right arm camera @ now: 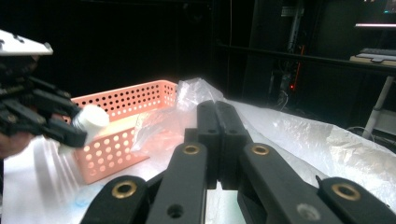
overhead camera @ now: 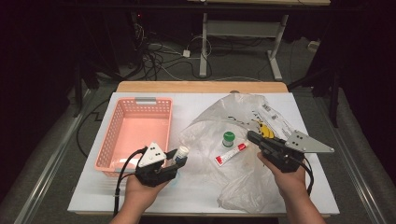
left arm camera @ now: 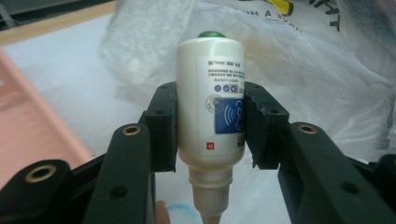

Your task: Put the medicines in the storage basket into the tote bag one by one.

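A small white bottle [left arm camera: 210,112] with a blue label is clamped between the pads of my left gripper [overhead camera: 180,156], its nozzle toward the hand. In the high view that bottle [overhead camera: 181,152] sits just right of the pink basket [overhead camera: 135,128], near its front corner. The right gripper view catches the same bottle [right arm camera: 91,121] in the left gripper beside the basket [right arm camera: 116,135]. My right gripper [overhead camera: 250,135] is shut with nothing in it, above the clear plastic bag [overhead camera: 233,140]. On the bag lie a green-capped jar [overhead camera: 228,138] and a red-and-white tube [overhead camera: 230,154].
The white table top [overhead camera: 196,186] rests on a wooden desk. A yellow item [overhead camera: 265,130] lies in the bag under the right gripper. Cables and a table frame [overhead camera: 205,42] stand on the floor beyond the far edge.
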`<state>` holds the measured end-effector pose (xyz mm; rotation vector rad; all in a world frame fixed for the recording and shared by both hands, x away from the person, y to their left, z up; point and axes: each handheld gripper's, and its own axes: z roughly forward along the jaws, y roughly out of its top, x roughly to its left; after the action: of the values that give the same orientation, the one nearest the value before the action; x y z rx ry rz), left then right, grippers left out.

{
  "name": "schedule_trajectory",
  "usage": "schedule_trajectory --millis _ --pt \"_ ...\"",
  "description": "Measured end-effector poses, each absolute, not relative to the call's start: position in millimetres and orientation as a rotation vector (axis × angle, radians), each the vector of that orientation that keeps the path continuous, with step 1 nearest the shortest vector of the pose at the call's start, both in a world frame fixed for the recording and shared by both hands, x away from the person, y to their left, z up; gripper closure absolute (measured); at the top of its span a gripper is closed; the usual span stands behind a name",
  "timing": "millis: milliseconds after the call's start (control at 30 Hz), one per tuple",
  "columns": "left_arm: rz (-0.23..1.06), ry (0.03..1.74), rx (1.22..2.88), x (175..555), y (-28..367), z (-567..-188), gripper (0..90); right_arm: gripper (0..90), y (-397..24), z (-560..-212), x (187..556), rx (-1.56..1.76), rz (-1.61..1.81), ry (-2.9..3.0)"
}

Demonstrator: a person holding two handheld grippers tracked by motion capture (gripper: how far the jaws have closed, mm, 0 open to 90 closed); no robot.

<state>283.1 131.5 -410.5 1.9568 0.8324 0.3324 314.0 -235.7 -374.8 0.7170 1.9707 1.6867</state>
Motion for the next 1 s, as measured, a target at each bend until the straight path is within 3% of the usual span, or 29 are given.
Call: schedule_trajectory --millis 667,1000 --pt "0.263 0.695 2.041 304.7 36.5 -424.0 58.0 90.0 -234.7 -372.2 313.1 0.701 1.701 1.968" --pt "0.244 0.679 2.061 333.0 0.0 -435.9 57.9 90.0 -237.1 -370.8 313.0 0.707 1.708 1.960"
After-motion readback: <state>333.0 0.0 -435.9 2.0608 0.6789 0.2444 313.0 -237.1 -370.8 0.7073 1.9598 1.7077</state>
